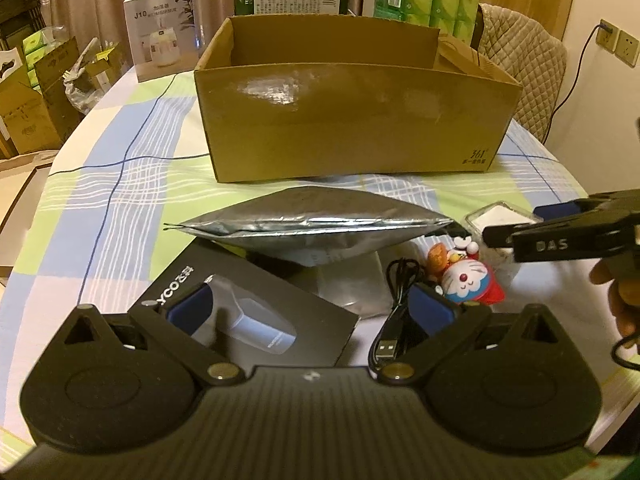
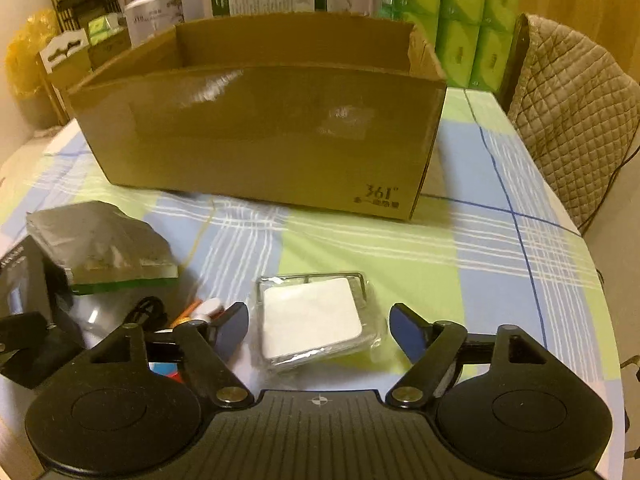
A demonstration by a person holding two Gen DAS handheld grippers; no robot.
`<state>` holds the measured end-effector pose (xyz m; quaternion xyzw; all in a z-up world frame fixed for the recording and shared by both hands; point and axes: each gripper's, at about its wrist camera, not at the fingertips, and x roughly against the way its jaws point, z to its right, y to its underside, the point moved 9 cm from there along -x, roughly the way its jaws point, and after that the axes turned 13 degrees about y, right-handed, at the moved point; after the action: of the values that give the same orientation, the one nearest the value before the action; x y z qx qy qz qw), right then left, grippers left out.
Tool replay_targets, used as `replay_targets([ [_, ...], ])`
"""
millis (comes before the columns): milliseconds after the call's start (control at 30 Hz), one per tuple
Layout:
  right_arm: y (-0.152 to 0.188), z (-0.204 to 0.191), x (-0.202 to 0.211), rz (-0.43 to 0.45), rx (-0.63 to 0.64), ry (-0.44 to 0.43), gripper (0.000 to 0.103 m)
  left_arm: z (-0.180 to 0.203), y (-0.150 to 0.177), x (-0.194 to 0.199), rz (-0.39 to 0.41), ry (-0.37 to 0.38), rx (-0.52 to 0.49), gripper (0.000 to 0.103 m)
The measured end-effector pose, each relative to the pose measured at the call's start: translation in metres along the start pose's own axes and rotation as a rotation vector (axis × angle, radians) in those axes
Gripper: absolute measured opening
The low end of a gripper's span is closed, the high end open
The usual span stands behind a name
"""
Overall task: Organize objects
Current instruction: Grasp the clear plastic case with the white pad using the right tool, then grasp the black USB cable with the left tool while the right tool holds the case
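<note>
An open cardboard box point(image 1: 352, 128) stands at the back of the table; it also shows in the right wrist view point(image 2: 260, 132). In front lie a silver foil pouch point(image 1: 312, 224), a black product box point(image 1: 256, 312), a black USB cable point(image 1: 394, 320), a Doraemon toy point(image 1: 466, 278) and a clear-wrapped white pad point(image 2: 316, 322). My left gripper point(image 1: 310, 306) is open over the black box and cable. My right gripper point(image 2: 318, 330) is open with its fingers either side of the white pad; it also shows at the right of the left wrist view point(image 1: 560, 236).
The table has a checked blue, green and white cloth point(image 2: 460, 248). A quilted chair point(image 2: 576, 120) stands at the right. Green tissue packs point(image 2: 468, 20) and product boxes point(image 1: 160, 36) stand behind the cardboard box. More cartons point(image 1: 36, 92) sit on the floor at left.
</note>
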<state>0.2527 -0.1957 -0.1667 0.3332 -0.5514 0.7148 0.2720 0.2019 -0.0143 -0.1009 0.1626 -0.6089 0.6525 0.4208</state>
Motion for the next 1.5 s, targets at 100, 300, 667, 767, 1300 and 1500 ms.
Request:
replay_targets([
  [100, 0.003, -0.008, -0.011, -0.029, 0.04, -0.029, 0.075, 0.001, -0.002, -0.003, -0.002, 0.003, -0.001, 0.102],
  [300, 0.008, -0.007, -0.023, -0.06, 0.038, -0.033, 0.063, 0.008, 0.002, -0.004, -0.012, 0.008, -0.03, 0.102],
  [667, 0.013, 0.014, 0.001, -0.054, -0.086, -0.022, 0.06, 0.061, 0.017, -0.002, 0.004, 0.117, -0.21, 0.093],
  [767, 0.014, 0.017, 0.006, -0.052, -0.102, -0.02, 0.06, 0.075, 0.021, -0.008, -0.006, 0.142, -0.255, 0.083],
  [1300, 0.019, 0.034, 0.019, -0.035, -0.175, -0.003, 0.06, 0.064, 0.025, -0.025, -0.049, 0.097, -0.254, 0.025],
  [1500, 0.019, 0.035, 0.025, -0.023, -0.195, 0.005, 0.06, 0.069, 0.019, -0.033, -0.078, 0.095, -0.29, 0.026],
])
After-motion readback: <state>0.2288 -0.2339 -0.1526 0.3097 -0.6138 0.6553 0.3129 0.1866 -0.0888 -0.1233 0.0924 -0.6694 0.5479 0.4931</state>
